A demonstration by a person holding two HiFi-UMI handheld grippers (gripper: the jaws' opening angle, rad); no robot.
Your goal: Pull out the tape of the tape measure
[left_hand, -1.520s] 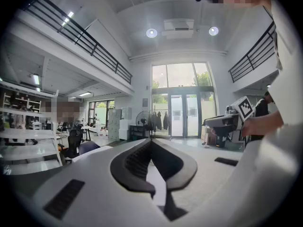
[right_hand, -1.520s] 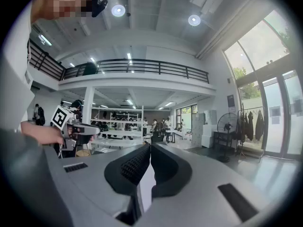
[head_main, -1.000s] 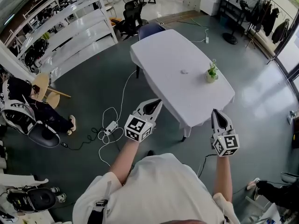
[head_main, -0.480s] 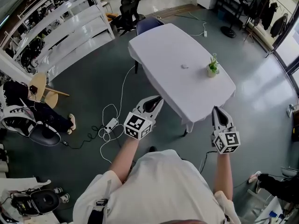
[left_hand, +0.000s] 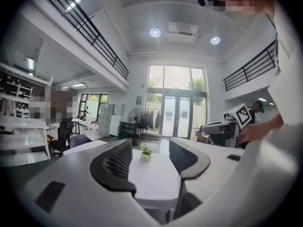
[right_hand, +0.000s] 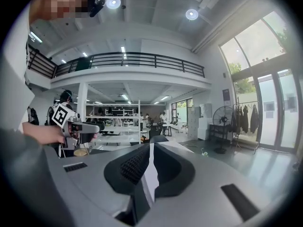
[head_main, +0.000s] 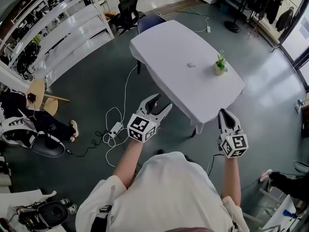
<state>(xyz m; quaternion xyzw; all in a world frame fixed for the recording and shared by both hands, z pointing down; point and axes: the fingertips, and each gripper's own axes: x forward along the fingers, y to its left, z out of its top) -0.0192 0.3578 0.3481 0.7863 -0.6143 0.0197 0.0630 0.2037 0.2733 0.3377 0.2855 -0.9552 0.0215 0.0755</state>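
A small pale round thing [head_main: 190, 65], too small to identify, lies on the white table [head_main: 174, 52], with a little potted plant [head_main: 220, 67] to its right. Both grippers hang in the air short of the table's near end, touching nothing. My left gripper [head_main: 161, 102] has just been opening; its jaws stand wide apart with nothing between them. In the left gripper view the potted plant [left_hand: 146, 154] shows through the gap of that gripper [left_hand: 150, 148]. My right gripper [head_main: 224, 113] is shut and empty, and in its own view its jaws [right_hand: 150, 148] meet.
A dark chair [head_main: 148, 21] stands at the table's far end. White cables and a power strip [head_main: 115, 128] lie on the floor at the left. White shelving [head_main: 63, 28] runs along the far left, with a seated person [head_main: 29, 120] near it. A clothes rack [head_main: 270, 8] is at the far right.
The left gripper's jaws have gone from shut to wide open. Both grippers and the head view have drifted a little closer to the table. The right gripper stays shut.
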